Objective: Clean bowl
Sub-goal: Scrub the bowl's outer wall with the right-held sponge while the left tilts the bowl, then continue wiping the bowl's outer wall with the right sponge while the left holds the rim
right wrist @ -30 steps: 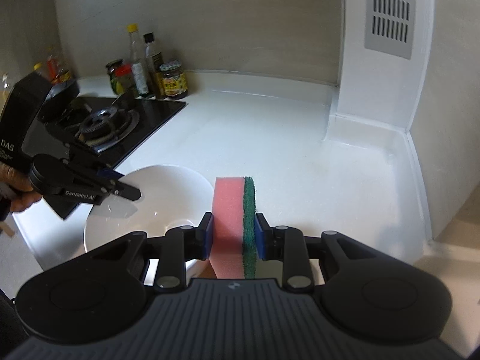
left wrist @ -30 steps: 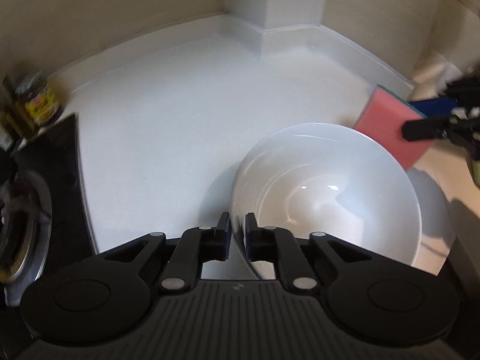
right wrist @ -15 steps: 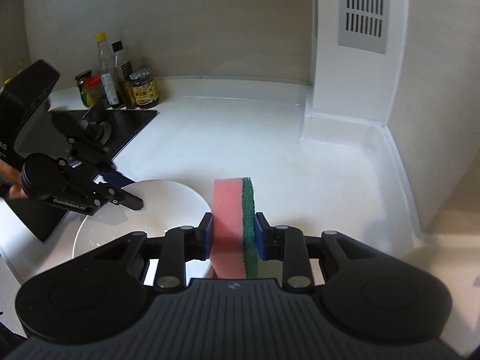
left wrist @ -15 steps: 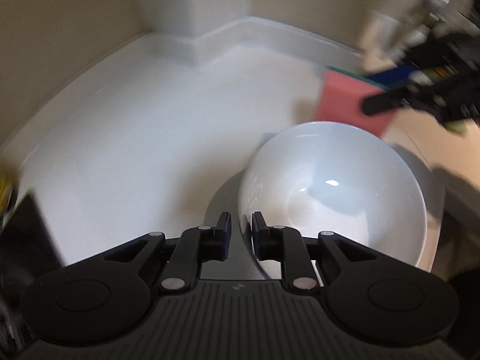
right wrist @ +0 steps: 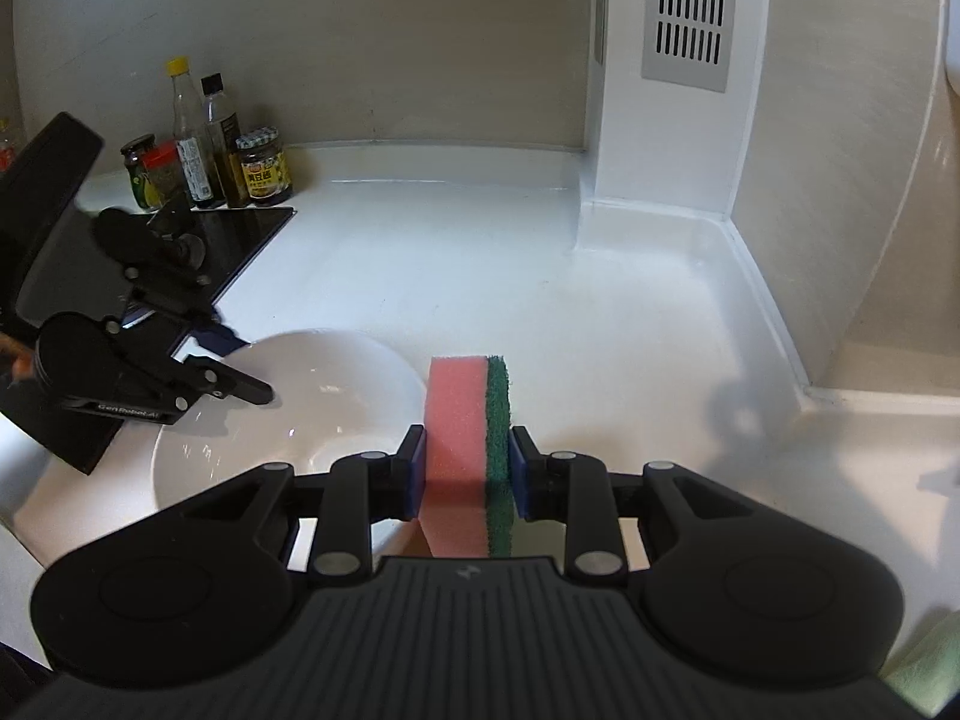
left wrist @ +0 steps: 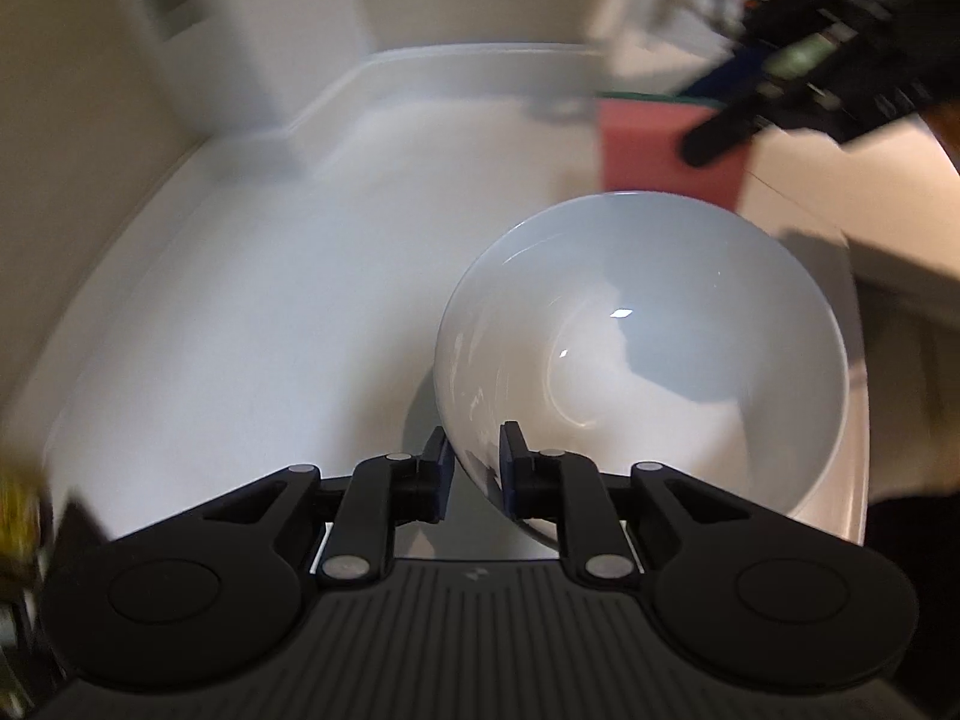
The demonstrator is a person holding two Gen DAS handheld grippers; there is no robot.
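The left wrist view shows the left gripper (left wrist: 473,461) pinched onto the near rim of a glossy white ceramic bowl (left wrist: 648,354), one finger outside the wall and one inside. The bowl sits on the white kitchen counter (left wrist: 258,312) near its front edge. The right gripper (right wrist: 467,463) is clamped on a pink sponge with a green scouring layer (right wrist: 468,420), held upright just beside the bowl's rim. Behind, a cluster of glass sauce bottles and jars (right wrist: 210,150) stands by a black glass cooktop (right wrist: 240,234).
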